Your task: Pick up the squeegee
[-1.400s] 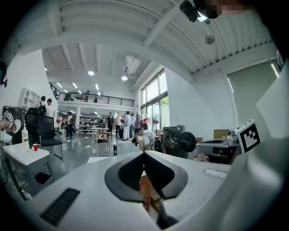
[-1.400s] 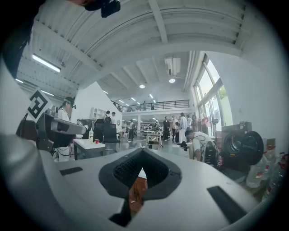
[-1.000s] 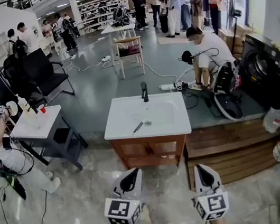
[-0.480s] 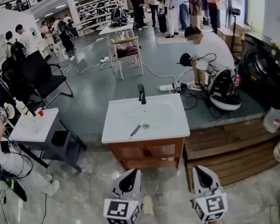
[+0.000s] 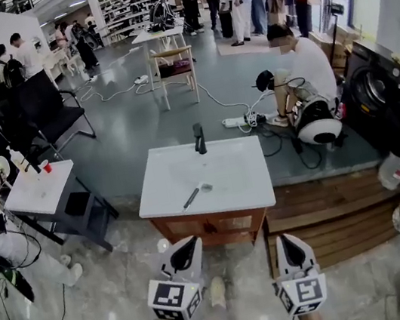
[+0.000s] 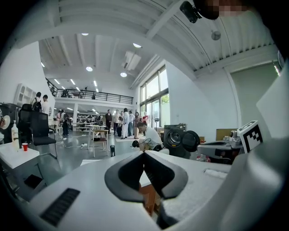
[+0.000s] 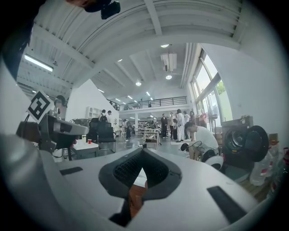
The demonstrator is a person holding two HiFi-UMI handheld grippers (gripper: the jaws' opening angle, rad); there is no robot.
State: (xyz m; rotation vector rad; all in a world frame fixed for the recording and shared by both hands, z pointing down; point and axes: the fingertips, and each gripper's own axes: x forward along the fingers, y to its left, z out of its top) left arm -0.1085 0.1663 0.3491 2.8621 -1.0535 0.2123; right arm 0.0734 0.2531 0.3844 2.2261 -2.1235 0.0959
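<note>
Squeegee (image 5: 193,196) lies flat on the near left part of the white sink worktop (image 5: 162,197), nearer you than the faucet (image 5: 198,138) and well apart from both tools. Your left tool (image 5: 188,251) and right tool (image 5: 289,245) sit side by side, aimed at it, likely lined up for the approach. In the left gripper view the jaws meet tip to tip, nothing between them. The right gripper view shows the same: pinched together, empty. One must open before the grasp.

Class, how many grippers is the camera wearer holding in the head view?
2. The left gripper is at the bottom, left of centre; the right gripper is beside it, to its right. Both are shut and empty.
</note>
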